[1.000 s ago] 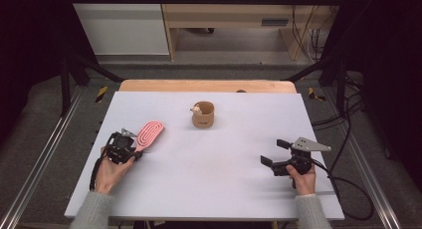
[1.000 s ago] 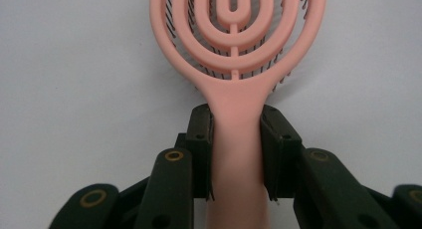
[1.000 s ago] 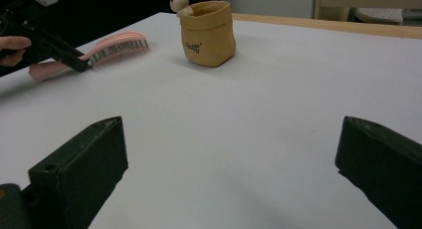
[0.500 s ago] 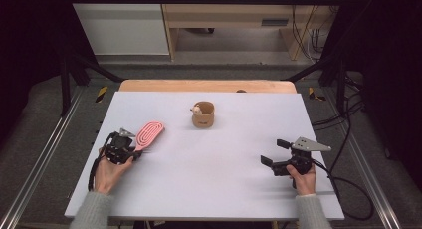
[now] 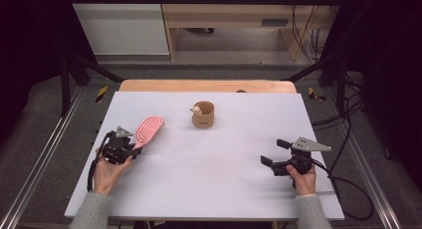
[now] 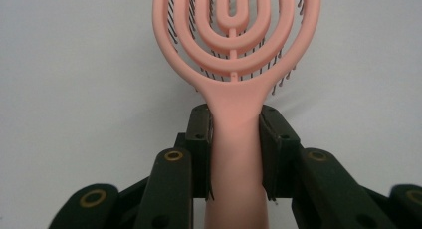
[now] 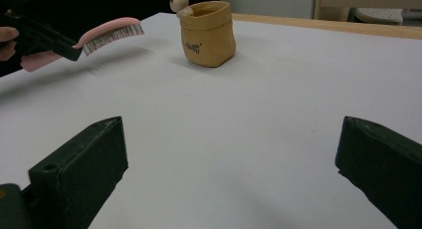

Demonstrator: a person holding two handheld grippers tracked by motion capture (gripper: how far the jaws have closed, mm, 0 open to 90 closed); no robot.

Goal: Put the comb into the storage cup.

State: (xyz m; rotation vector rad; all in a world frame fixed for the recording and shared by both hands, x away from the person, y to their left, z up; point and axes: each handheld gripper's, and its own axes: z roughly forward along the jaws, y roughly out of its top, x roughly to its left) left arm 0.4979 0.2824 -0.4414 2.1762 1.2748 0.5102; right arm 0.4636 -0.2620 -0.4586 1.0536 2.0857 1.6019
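The pink hairbrush [image 6: 234, 55] is clamped by the left gripper [image 5: 130, 150] – carrying toward the pouch [image 5: 203, 115] at two o'clock is called for – the right gripper [image 5: 273, 159] is held agape.

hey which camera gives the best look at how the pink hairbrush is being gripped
The left gripper view: the pink hairbrush has its handle clamped between the left gripper jaws, close up. The right gripper view shows the brush from the side, bristles down, above the table. The high view shows it small, beside the left hand.
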